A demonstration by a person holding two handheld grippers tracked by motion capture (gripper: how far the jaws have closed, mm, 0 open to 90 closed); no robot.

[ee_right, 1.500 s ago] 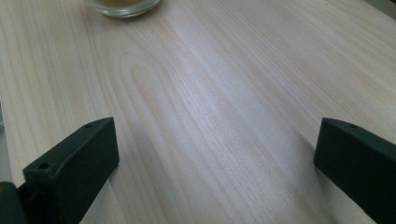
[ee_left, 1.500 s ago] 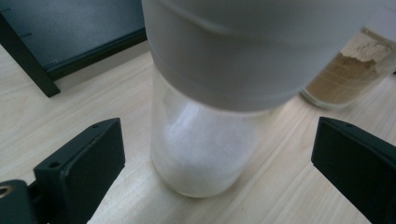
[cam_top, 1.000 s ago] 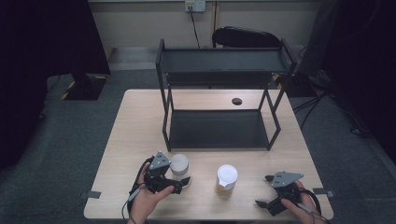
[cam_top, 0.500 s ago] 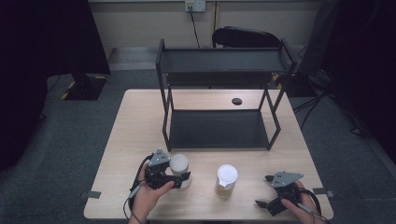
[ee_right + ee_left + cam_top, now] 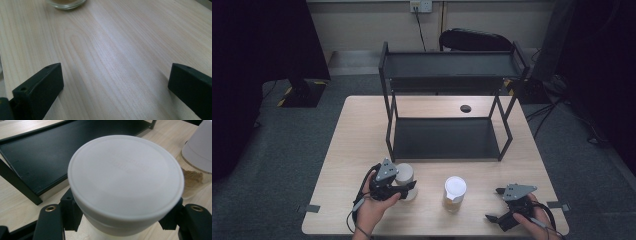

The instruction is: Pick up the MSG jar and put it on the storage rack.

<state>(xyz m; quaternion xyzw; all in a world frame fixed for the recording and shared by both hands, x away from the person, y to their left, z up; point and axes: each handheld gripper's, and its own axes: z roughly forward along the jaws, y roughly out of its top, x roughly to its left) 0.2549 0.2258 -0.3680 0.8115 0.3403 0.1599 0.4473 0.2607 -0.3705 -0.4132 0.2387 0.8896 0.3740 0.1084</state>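
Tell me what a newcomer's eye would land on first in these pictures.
First, the white-lidded jar at the table's near left, its body clamped between the jaws of the left tool, which have just been closing on it. Next, the black two-tier rack standing across the middle of the table. A second white-lidded jar stands free between the hands, while the right tool rests open.

On the table (image 5: 362, 120), a two-tier rack (image 5: 447, 137) is set toward the far side. Before it, a lidded jar (image 5: 404, 176) is placed left of a second jar (image 5: 454, 192).
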